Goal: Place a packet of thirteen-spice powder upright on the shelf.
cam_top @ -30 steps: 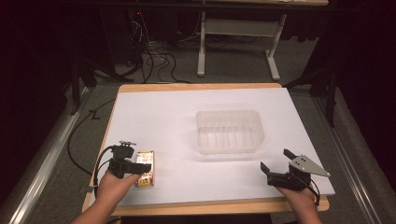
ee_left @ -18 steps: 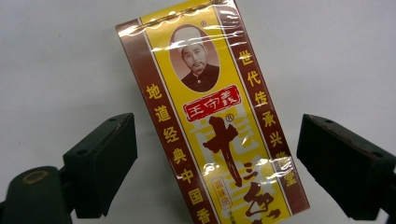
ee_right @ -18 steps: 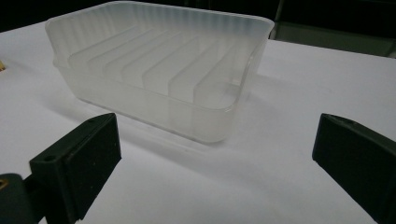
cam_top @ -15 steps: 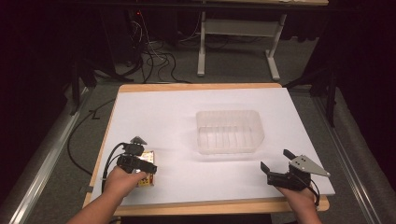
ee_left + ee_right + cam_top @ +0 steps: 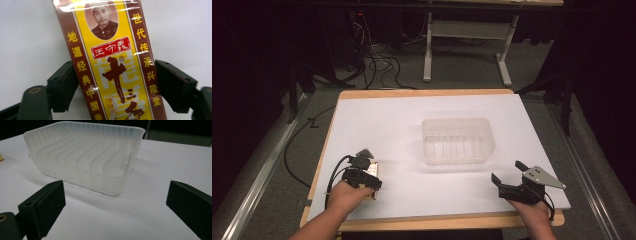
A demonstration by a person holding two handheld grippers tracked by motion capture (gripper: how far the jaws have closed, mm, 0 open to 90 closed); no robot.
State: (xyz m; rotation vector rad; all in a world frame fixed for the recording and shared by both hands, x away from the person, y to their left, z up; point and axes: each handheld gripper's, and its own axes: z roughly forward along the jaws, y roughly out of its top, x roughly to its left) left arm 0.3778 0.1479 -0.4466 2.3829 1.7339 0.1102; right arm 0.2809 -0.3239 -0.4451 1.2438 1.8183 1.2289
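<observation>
Spice box (image 5: pixel 115 65), a narrow yellow-and-brown carton under glossy wrap, lies flat on the white table (image 5: pixel 412 125) at the near left corner, well to the left of the clear plastic tub (image 5: pixel 458 141) and nearer the person than it. In the left gripper view its long axis runs straight away from the gripper, so the jaws straddle its two long sides, the narrow way across. The left gripper (image 5: pixel 362 172) is right on top of it in the high view, while the right hand's tool sits well apart on the tub's other side, so the left hand is plainly the one for this job.

Its jaws have just been closing, with the carton between them. The left pad (image 5: pixel 63 85) looks to be up against the brown edge; the pad on the other side stands very close to the opposite edge, perhaps touching, and I can't be sure it bites yet. I'd call it a grip just being made, not a firm clamp. From here the tub lies to the right and farther off, which would be the way to carry the box if it's bound there.

Over on the near right of the tub, the right gripper (image 5: pixel 512 175) rests with its jaws wide apart, holding nothing; it points at the tub (image 5: pixel 85 157), which stands empty.
</observation>
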